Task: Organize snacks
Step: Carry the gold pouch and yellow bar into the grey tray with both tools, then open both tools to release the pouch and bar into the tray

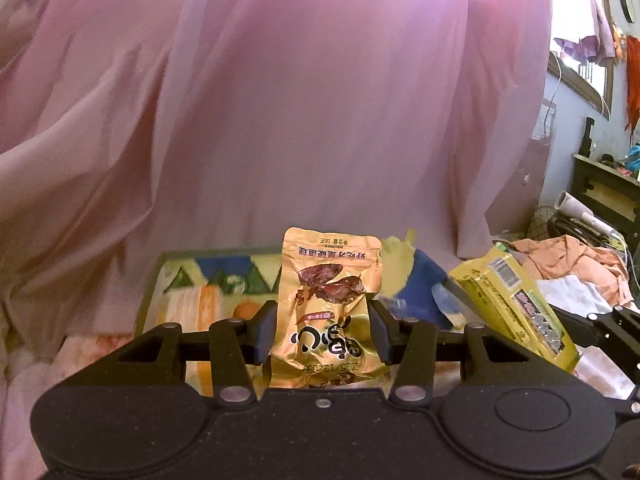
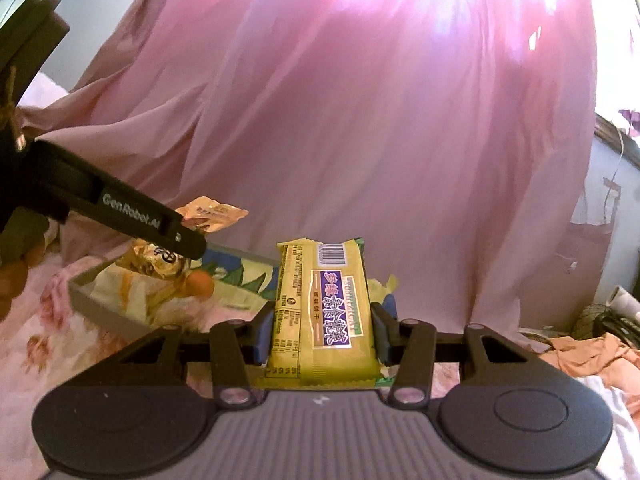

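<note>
My left gripper (image 1: 322, 322) is shut on a gold snack pouch (image 1: 326, 280) printed with brown pieces, which stands upright between the pads. My right gripper (image 2: 323, 322) is shut on a yellow biscuit pack (image 2: 320, 300) with a purple label and a barcode. In the left wrist view that yellow biscuit pack (image 1: 516, 300) hangs to the right, tilted. In the right wrist view the left gripper (image 2: 192, 240) reaches in from the left with the gold snack pouch (image 2: 160, 258). Both packs hang above a grey tray (image 2: 94, 304) lined with a colourful pattern.
A pink curtain (image 1: 300, 100) fills the background close behind the tray (image 1: 144, 300). A floral bedspread (image 2: 44, 320) lies under the tray. Orange and white clothes (image 1: 576, 268) pile up at the right, beside a dark shelf (image 1: 604, 188) and a white tube (image 1: 580, 208).
</note>
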Action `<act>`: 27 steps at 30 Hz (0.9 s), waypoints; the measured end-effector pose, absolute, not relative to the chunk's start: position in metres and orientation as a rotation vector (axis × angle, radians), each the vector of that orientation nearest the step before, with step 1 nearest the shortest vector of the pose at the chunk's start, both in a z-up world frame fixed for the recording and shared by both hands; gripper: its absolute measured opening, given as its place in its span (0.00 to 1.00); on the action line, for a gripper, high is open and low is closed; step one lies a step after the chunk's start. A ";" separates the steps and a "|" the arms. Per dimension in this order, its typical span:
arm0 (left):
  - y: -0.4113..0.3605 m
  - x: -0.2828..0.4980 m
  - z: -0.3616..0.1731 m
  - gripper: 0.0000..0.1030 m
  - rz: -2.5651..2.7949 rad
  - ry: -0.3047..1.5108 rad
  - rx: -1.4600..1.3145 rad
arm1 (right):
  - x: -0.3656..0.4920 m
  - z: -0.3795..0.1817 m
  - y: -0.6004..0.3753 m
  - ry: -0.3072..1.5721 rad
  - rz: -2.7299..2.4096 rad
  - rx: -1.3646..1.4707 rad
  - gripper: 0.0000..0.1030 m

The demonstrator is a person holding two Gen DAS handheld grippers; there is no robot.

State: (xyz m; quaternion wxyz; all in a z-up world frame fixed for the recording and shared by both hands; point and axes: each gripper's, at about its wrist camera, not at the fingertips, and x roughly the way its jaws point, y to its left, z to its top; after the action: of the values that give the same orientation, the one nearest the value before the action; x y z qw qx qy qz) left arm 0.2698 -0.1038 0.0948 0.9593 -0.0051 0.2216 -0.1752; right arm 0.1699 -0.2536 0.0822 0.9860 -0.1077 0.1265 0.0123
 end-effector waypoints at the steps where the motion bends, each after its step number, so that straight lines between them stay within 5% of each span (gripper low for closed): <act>1: -0.106 0.276 0.095 0.49 -0.357 0.452 -0.013 | 0.176 0.082 -0.254 0.254 0.027 -0.214 0.51; 27: -0.130 0.345 0.049 0.50 -0.364 0.622 -0.043 | 0.259 0.050 -0.280 0.436 0.063 -0.049 0.53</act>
State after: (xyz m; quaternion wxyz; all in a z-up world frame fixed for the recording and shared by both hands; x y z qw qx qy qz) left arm 0.3446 -0.1298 0.0489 0.9356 -0.0209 0.3041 -0.1781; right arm 0.2589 -0.2799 0.0500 0.9756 -0.0245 0.2162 0.0310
